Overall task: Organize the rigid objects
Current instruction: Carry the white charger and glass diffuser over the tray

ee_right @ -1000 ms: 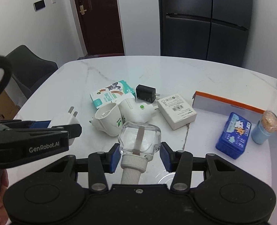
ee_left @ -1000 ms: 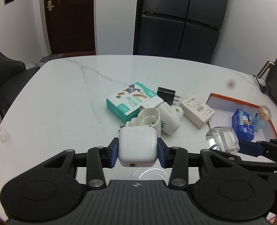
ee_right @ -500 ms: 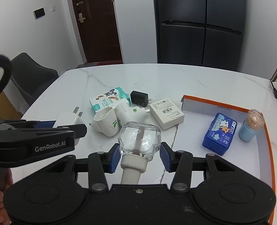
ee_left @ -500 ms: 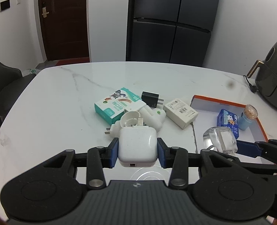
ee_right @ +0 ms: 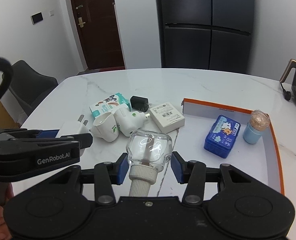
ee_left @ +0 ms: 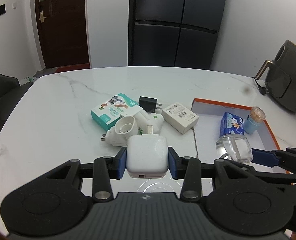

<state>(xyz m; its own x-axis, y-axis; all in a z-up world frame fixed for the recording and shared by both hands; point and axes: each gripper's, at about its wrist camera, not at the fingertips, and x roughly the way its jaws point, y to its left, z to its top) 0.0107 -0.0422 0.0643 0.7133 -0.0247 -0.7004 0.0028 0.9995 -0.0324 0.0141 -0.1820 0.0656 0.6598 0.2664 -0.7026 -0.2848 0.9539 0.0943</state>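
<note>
Both tools had lifted up from the bench: left tool (ee_left: 147, 163) squeezed the white charger (ee_left: 147, 157), right tool (ee_right: 149, 165) squeezed the glass bottle (ee_right: 149, 149), ready for the tray (ee_right: 276, 138).

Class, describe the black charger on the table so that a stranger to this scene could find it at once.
Start at the orange-rimmed tray on the white marble table and look left, past the flat white box. The black charger lies between that box and the teal carton. It is the only black item in a pale cluster.
</note>
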